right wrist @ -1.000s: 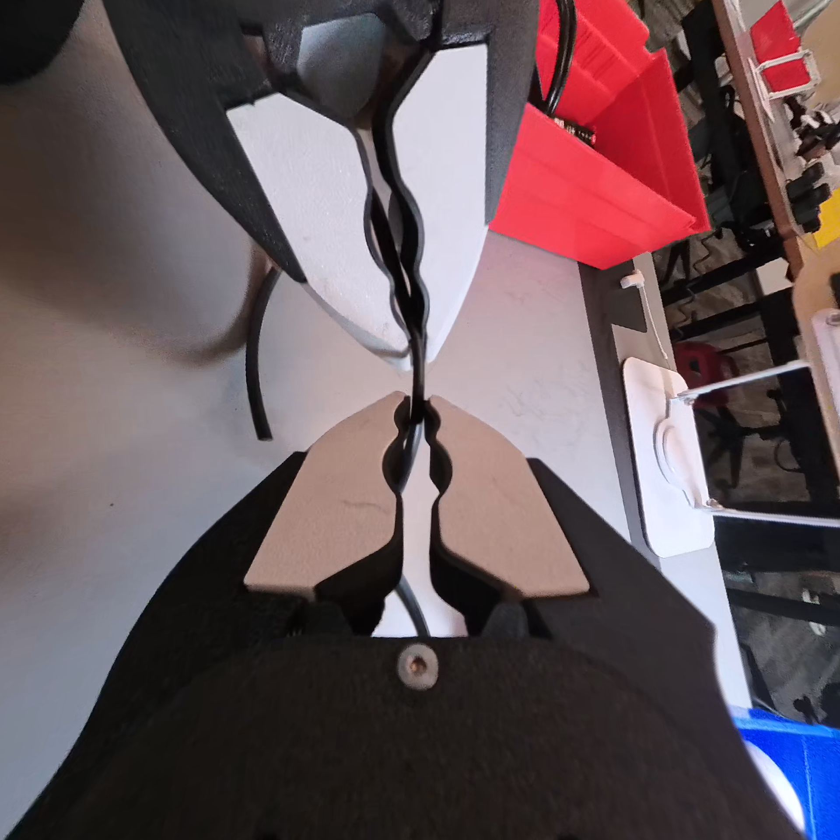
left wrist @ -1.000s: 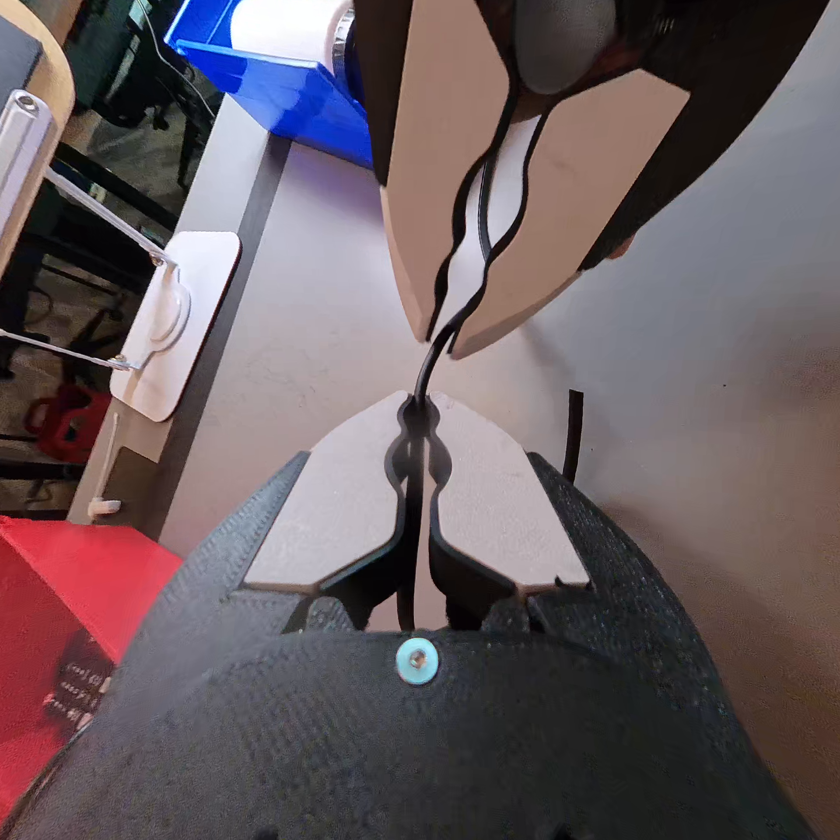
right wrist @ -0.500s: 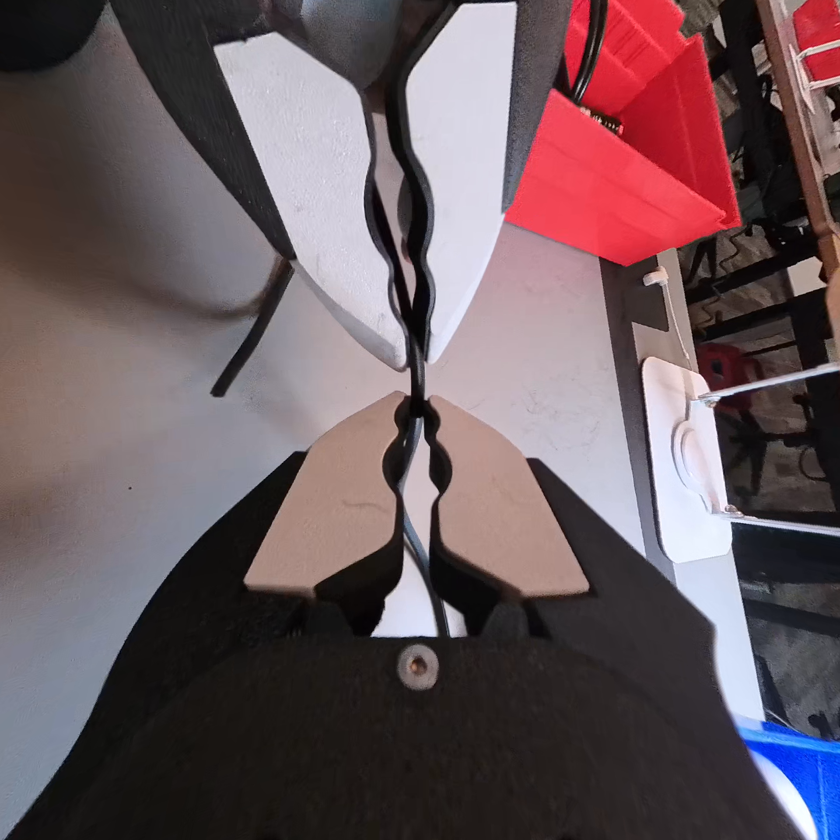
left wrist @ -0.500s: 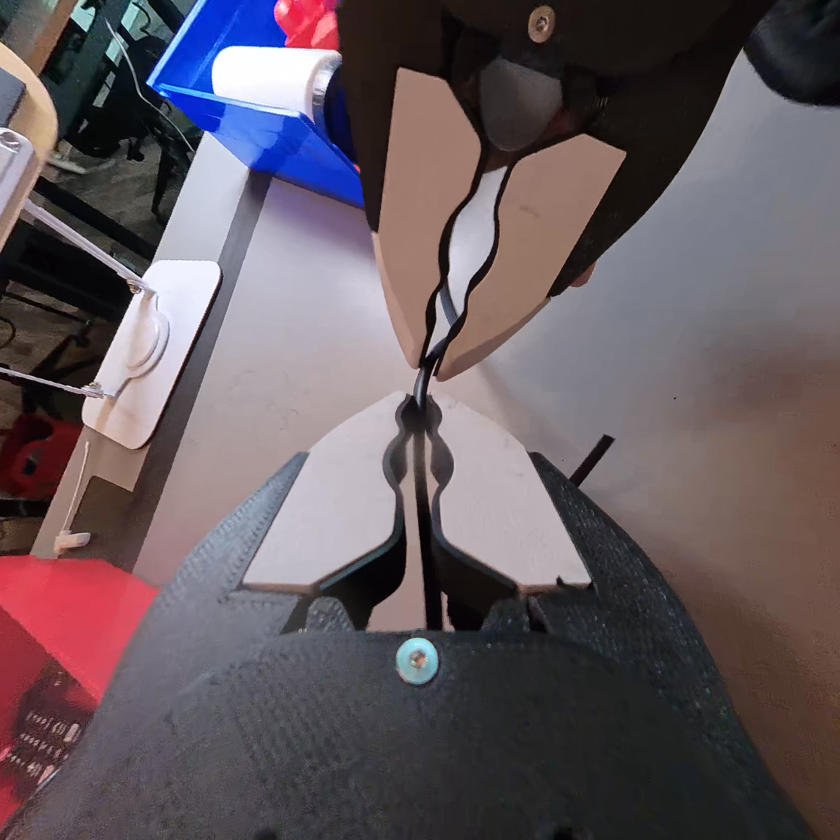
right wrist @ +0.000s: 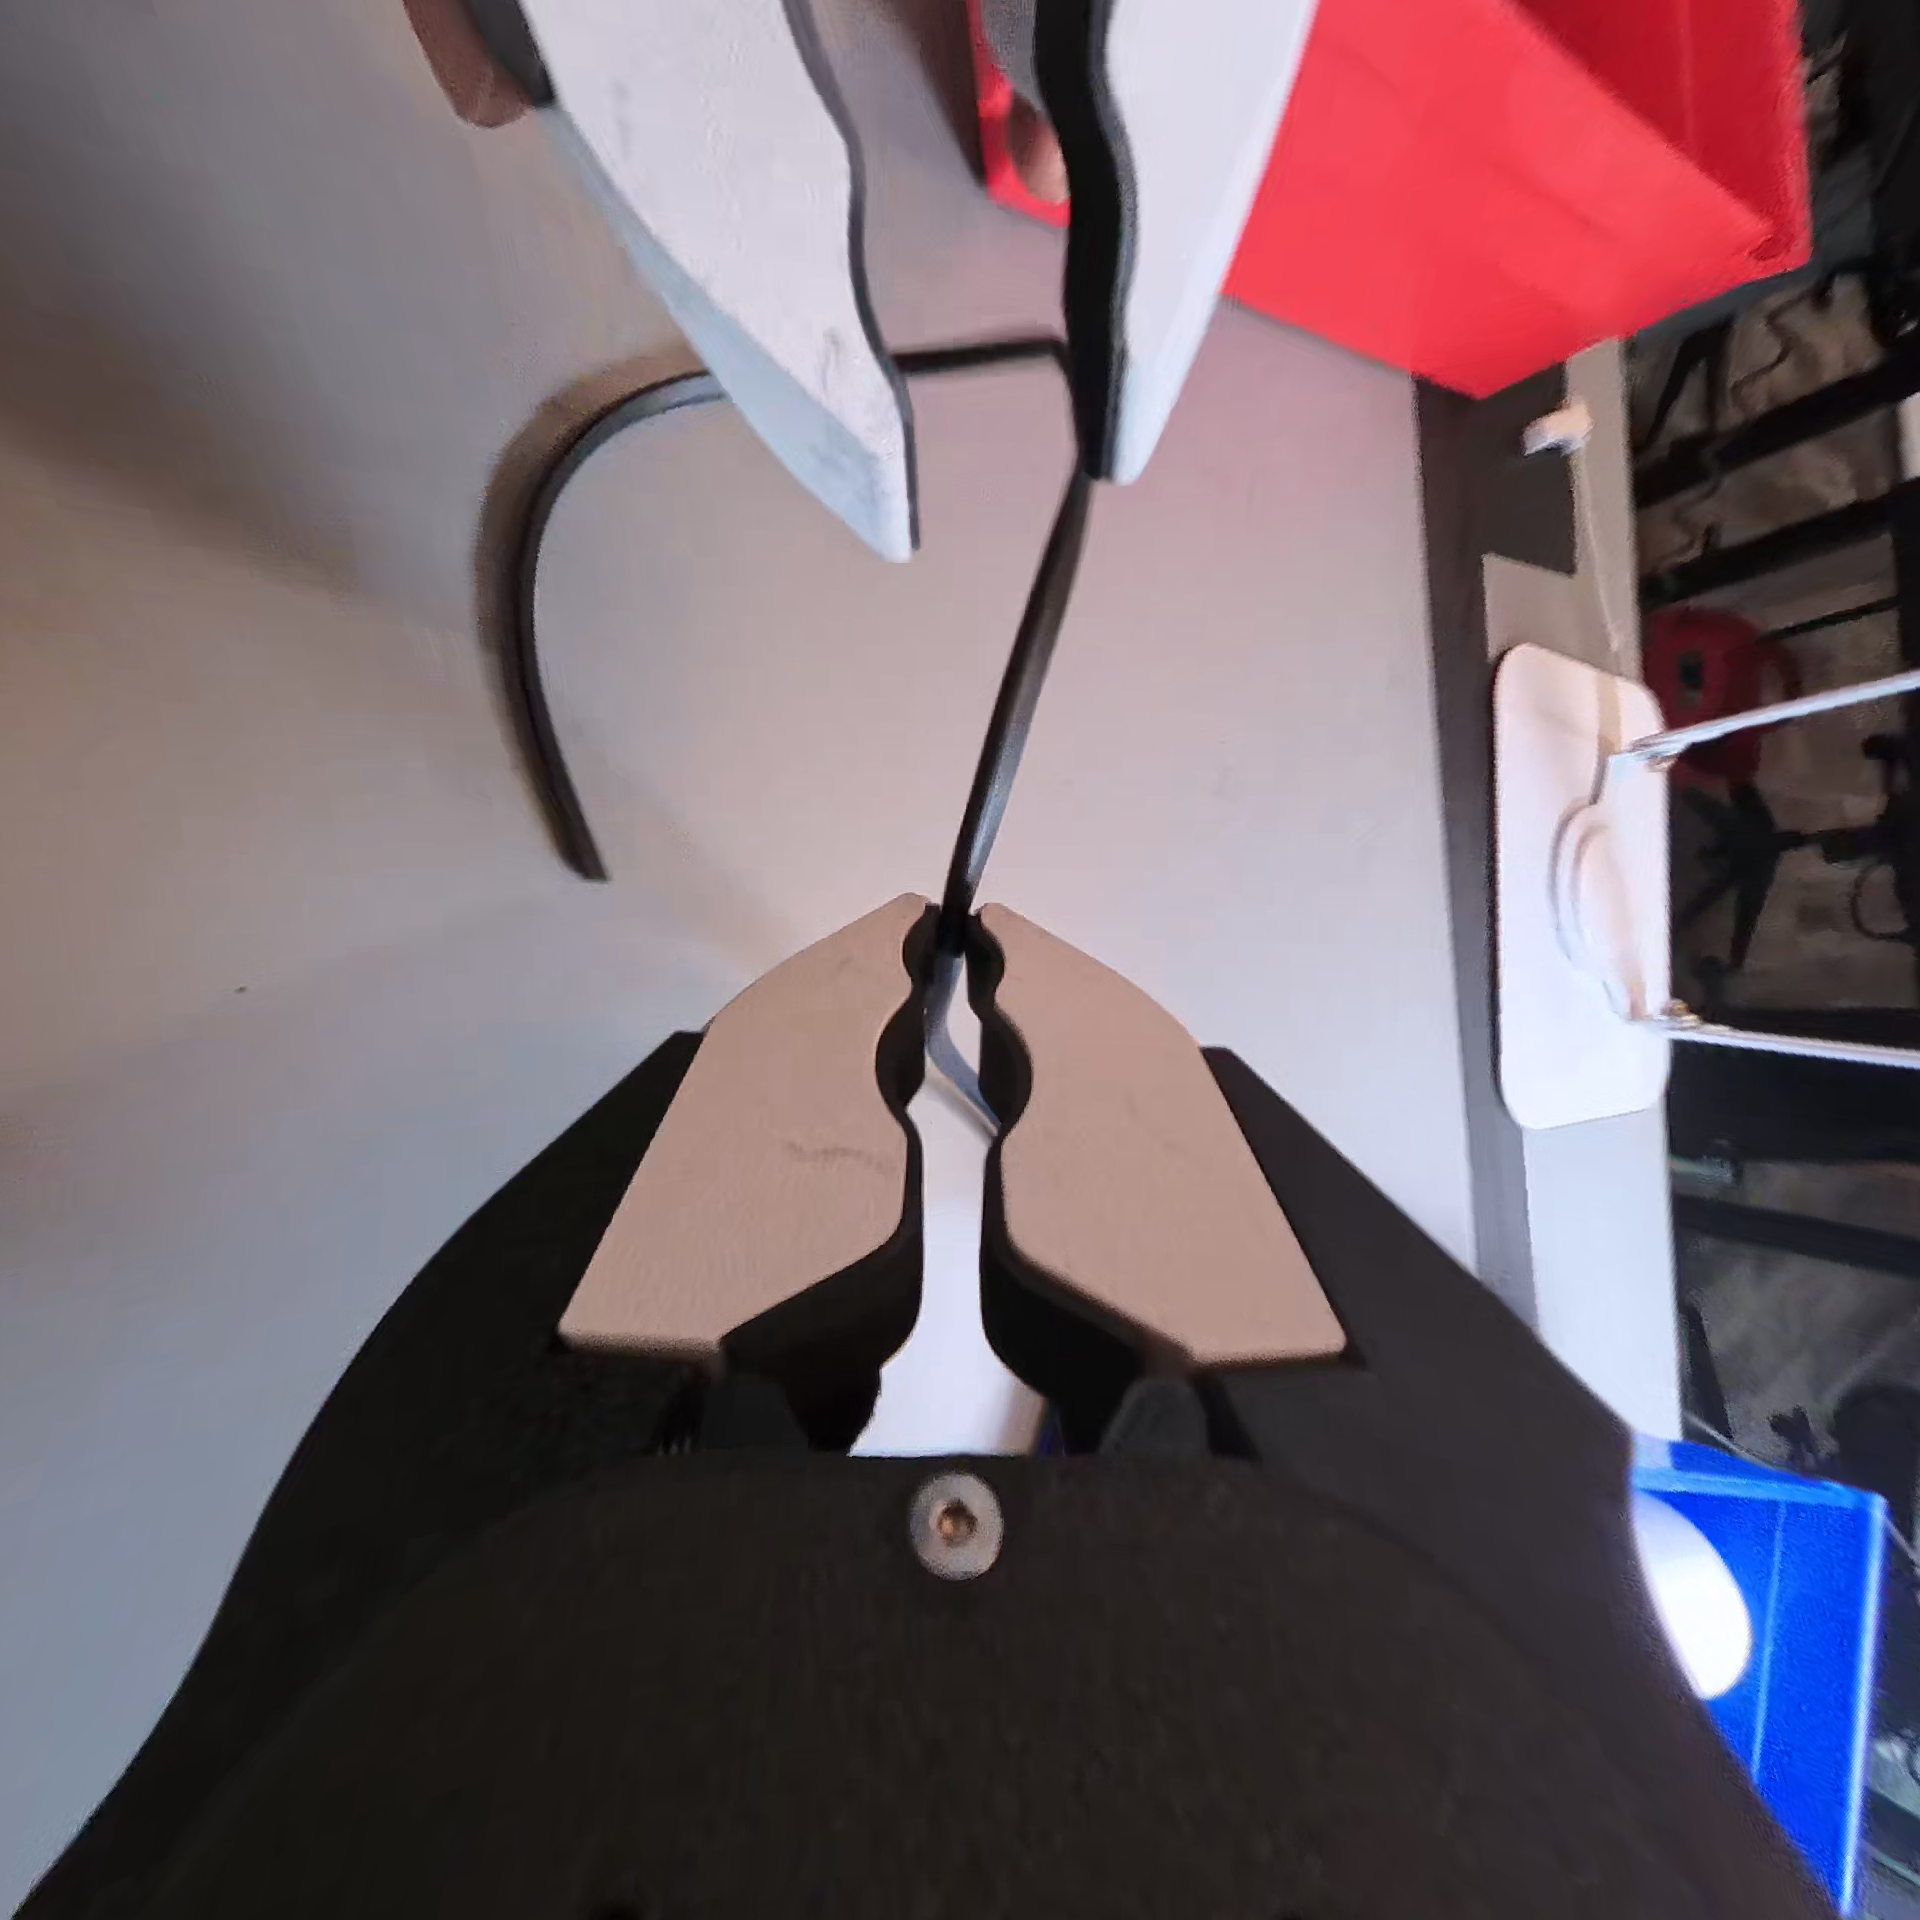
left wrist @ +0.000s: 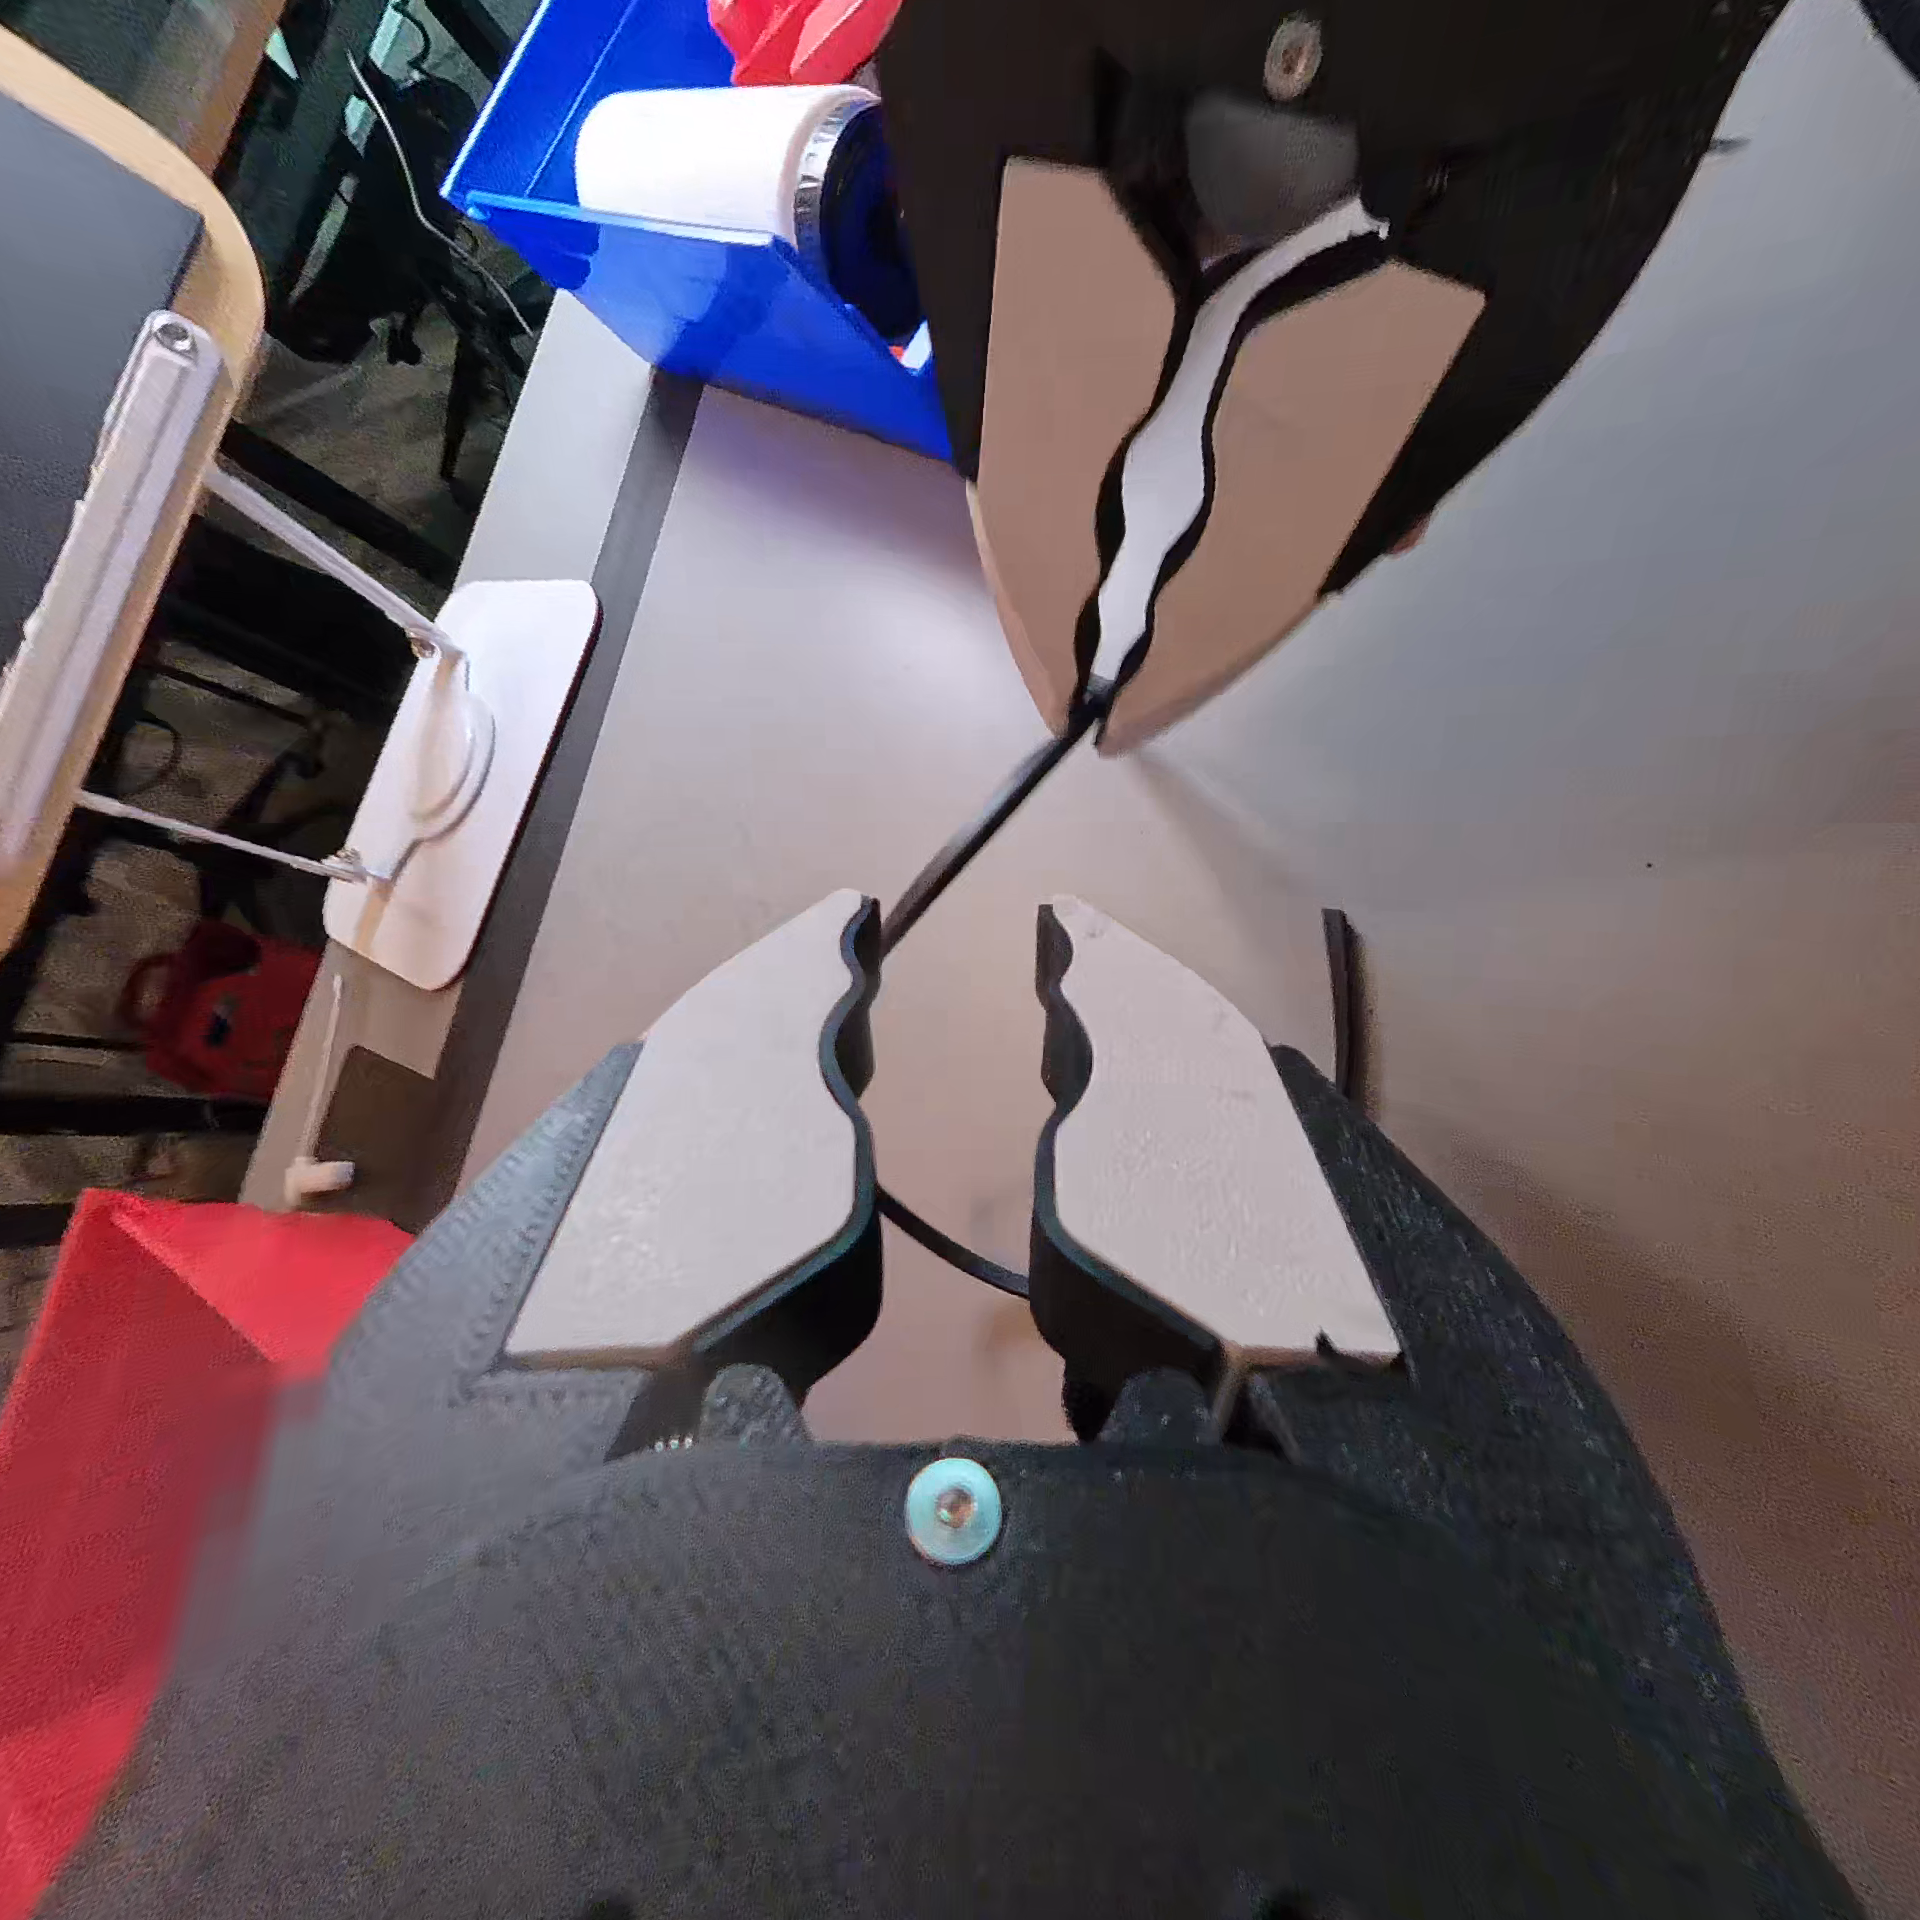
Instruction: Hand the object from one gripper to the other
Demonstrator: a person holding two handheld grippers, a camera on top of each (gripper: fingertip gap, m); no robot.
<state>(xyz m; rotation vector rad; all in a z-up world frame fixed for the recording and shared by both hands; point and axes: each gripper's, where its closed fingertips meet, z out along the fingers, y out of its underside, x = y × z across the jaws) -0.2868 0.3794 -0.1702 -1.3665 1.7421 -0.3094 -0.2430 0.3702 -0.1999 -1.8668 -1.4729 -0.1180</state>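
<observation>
Left gripper has released cable over grey table

black cable, red bin, blue bin

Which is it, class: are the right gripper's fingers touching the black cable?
Touching. The right wrist view shows the right gripper pinching the black cable between its fingertips.

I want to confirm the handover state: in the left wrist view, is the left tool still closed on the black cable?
No, the left tool is open, with the black cable only beside one finger.
</observation>
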